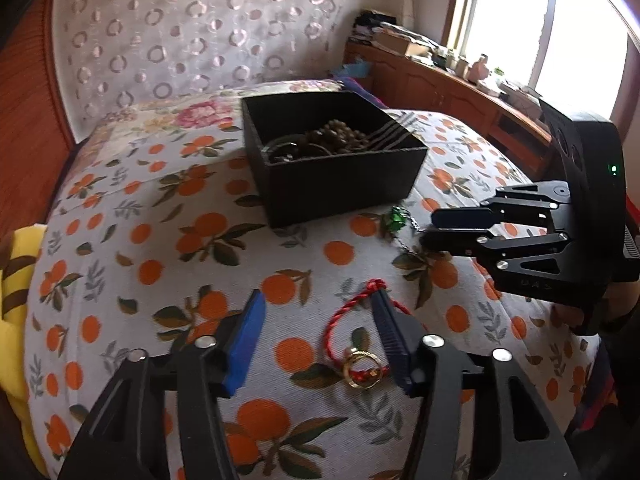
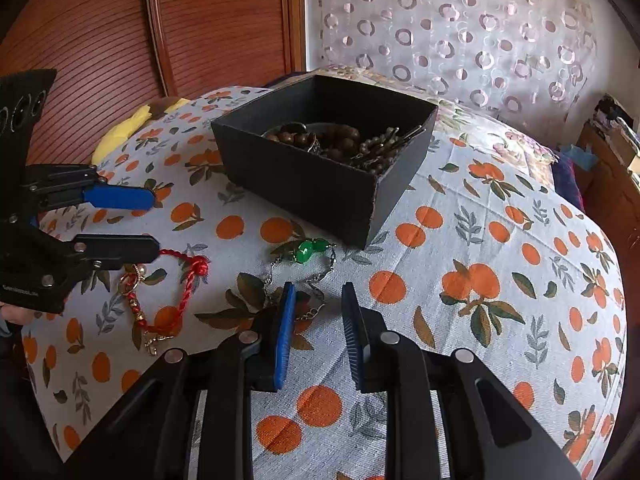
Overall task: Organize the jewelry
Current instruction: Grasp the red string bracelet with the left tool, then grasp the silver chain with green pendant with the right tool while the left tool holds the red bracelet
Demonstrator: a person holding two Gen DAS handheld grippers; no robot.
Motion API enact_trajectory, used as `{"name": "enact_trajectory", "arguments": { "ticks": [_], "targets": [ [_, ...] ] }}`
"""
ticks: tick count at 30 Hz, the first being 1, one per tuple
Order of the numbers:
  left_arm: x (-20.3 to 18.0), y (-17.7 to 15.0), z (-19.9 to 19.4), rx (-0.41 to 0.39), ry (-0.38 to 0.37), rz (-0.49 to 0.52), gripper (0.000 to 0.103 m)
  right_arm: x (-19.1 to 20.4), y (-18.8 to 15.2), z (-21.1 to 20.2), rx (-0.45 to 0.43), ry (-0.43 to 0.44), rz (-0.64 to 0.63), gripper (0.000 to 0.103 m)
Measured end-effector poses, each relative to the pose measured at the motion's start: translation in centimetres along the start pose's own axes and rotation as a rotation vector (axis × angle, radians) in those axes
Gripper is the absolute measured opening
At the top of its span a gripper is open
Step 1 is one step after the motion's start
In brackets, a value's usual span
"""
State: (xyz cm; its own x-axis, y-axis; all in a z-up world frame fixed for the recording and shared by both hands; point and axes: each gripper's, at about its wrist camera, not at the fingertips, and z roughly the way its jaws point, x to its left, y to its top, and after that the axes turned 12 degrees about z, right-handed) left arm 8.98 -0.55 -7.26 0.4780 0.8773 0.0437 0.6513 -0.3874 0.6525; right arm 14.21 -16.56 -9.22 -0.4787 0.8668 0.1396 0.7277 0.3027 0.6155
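A red cord bracelet (image 1: 340, 320) with gold rings lies on the orange-print bedspread. My left gripper (image 1: 318, 320) hovers low over it, open, its two fingers either side of the loop and the right finger over the cord; nothing is pinched. The same bracelet (image 2: 188, 280) shows in the right wrist view beside the left gripper (image 2: 156, 224). A green-bead chain bracelet (image 2: 310, 250) lies in front of the black box (image 2: 304, 184). My right gripper (image 2: 318, 308) stands just above its chain, jaws narrowly apart and empty. The right gripper (image 1: 428, 229) points at the green beads (image 1: 396, 218).
The black box (image 1: 340, 188) holds brown bead strings and dark bangles. A yellow cushion (image 1: 16, 280) lies at the bed's left edge. A wooden cabinet (image 1: 448, 88) with clutter runs under the window on the right. A curtain and a wooden wall stand behind the bed.
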Motion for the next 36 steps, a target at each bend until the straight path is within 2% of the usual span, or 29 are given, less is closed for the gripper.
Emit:
{"name": "enact_trajectory", "arguments": {
  "ticks": [5,10,12,16,19,20,21,24,36],
  "targets": [
    [-0.8,0.7,1.7,0.045,-0.056,0.016,0.043,0.3,0.0,0.1,-0.006,-0.021,-0.017,0.025],
    [-1.8,1.3,2.2,0.056,-0.056,0.053,0.04,0.2,0.0,0.0,-0.006,-0.02,-0.005,0.025],
    [-2.2,1.4,2.3,0.06,-0.041,0.075,0.036,0.1,0.0,0.0,-0.006,-0.019,-0.004,0.025],
    [-3.1,1.6,2.5,0.062,-0.017,0.11,0.035,0.0,0.1,0.0,-0.006,-0.017,0.002,0.025],
    [-4.0,1.6,2.6,0.057,0.012,0.157,0.022,-0.1,0.1,-0.1,-0.006,-0.019,0.003,0.025],
    [-4.2,1.6,2.6,0.053,0.003,0.165,0.012,-0.1,0.1,-0.1,-0.006,-0.018,0.003,0.025],
    [-4.3,1.6,2.6,0.05,-0.005,0.169,0.008,-0.1,0.1,-0.1,-0.007,-0.019,0.003,0.025],
    [-4.2,1.5,2.3,0.047,-0.012,0.151,0.007,-0.1,0.1,-0.1,-0.006,-0.018,0.003,0.025],
    [-1.7,2.1,-3.6,-0.118,0.047,0.034,0.007,0.0,0.4,-0.8,-0.042,0.009,0.023,0.025]
  ]
}}
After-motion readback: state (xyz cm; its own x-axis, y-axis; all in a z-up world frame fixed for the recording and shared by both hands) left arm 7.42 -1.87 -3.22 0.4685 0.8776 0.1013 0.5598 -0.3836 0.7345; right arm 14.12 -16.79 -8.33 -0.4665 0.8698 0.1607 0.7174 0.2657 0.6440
